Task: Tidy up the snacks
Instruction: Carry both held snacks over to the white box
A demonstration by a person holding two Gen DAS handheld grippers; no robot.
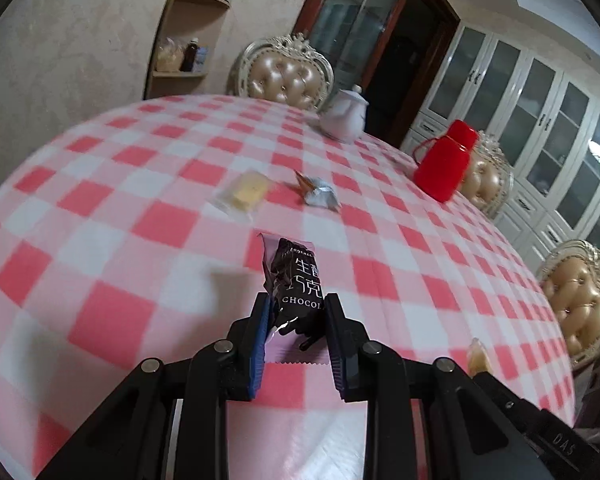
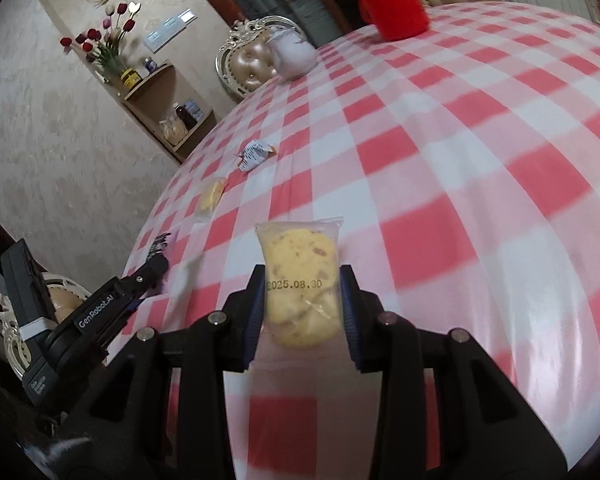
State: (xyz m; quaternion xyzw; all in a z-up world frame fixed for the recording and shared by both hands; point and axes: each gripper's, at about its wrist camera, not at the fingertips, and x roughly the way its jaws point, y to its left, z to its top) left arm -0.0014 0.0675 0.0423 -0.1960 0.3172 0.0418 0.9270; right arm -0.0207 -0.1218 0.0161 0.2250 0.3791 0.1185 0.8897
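Observation:
My left gripper [image 1: 297,301] is shut on a dark chocolate packet [image 1: 294,270], which sticks out forward between the blue pads over the cloth. My right gripper [image 2: 303,277] is shut on a clear packet with a yellow cookie [image 2: 300,256], stamped with a date. Two loose snacks lie farther out on the table: a yellow cake packet [image 1: 244,193] [image 2: 212,196] and a silver-wrapped snack [image 1: 319,194] [image 2: 255,155]. In the right wrist view the left gripper [image 2: 156,266] shows at the left edge of the table with the dark packet [image 2: 161,243] in it.
The round table [image 1: 112,240] has a pink and white checked cloth. A white teapot [image 1: 345,117] and a red thermos [image 1: 444,162] stand at its far side. Padded chairs [image 1: 288,76] ring the table. A corner shelf [image 1: 188,40] hangs on the wall.

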